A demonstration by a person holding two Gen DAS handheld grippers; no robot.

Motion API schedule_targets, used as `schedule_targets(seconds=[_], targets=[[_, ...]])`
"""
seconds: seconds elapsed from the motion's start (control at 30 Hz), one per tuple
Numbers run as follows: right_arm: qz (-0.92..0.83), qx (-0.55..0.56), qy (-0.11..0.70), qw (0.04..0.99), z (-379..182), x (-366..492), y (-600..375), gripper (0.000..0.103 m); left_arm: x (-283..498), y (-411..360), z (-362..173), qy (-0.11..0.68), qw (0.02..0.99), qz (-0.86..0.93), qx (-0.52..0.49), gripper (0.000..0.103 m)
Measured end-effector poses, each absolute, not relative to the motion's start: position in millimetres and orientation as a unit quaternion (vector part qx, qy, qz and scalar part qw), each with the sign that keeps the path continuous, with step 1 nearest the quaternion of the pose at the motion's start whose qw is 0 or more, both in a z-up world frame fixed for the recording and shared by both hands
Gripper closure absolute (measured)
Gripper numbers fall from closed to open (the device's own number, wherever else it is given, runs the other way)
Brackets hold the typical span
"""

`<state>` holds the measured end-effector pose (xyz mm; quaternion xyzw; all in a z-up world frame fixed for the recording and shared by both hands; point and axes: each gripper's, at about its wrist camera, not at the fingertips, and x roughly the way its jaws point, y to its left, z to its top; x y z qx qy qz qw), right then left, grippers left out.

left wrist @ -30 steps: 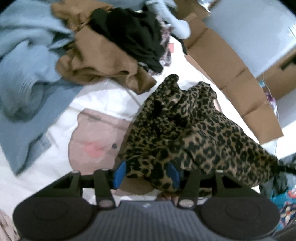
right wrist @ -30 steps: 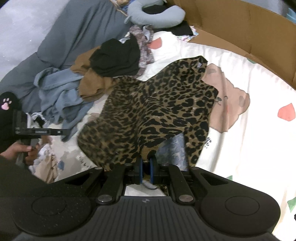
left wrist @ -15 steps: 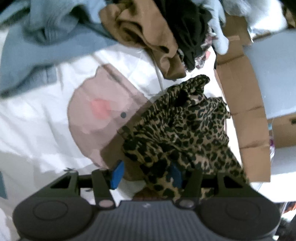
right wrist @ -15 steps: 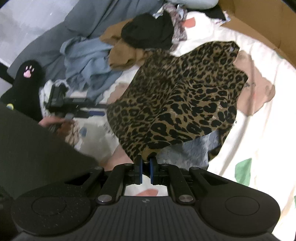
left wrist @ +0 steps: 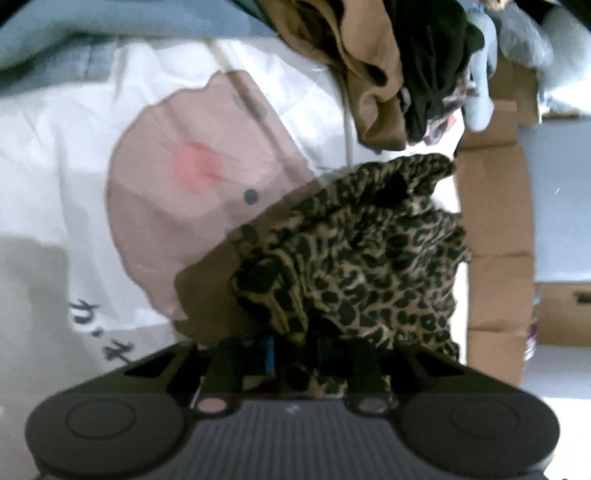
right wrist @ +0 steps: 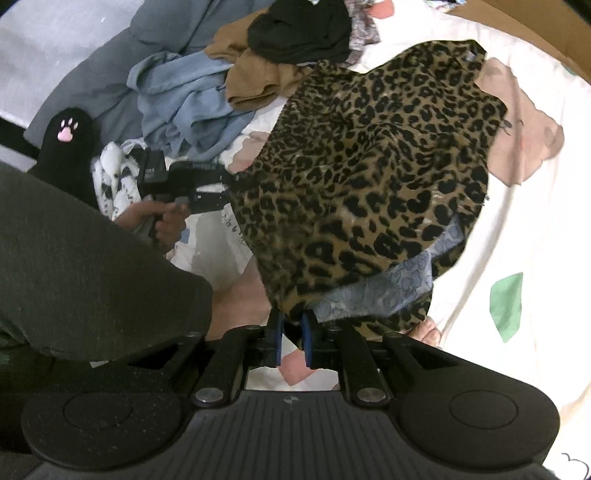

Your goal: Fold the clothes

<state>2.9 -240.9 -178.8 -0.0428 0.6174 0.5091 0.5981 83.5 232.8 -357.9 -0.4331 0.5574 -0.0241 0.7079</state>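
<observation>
Currently the leopard-print garment (right wrist: 373, 166) is a tan fabric with black spots and a pale blue-grey inner face showing at its lower hem. It hangs spread between both tongs above the white printed bedsheet (right wrist: 535, 229).

The right gripper (right wrist: 291, 338) has its blue pads set narrowly apart, having just been opening slightly; the hem sits between them, and whether the pads press on it cannot be told.

The left gripper (left wrist: 295, 354) has just been closing, and its jaws are clamped on a bunched corner of the garment.

Beyond the garment lie a brown garment (right wrist: 251, 79), a black garment (right wrist: 299, 31) and a blue garment (right wrist: 184, 92) in a heap. Cardboard panels (left wrist: 498, 229) border the bed. The person's dark sleeve (right wrist: 85, 254) covers the lower left of the right wrist view.
</observation>
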Motion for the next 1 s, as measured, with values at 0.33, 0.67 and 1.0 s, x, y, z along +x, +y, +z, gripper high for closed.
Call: schedule_targets(seconds=[0.33,0.67,1.0], targets=[[0.488,-0.050,0.589,0.642,-182.4,52.1,-230.8,0.067,70.8,255.6,-342.9,0.557,0.726,-0.018,-0.403,0.090],[0.464,-0.045,0.564,0.682,-226.5,130.4,-199.2,0.054,65.1,273.0,-330.4,0.558,0.735,-0.011,-0.384,0.091],[0.425,-0.039,0.560,0.710,-295.9,212.6,-173.4,0.041,64.2,297.7,-324.6,0.568,0.741,0.002,-0.358,0.091]])
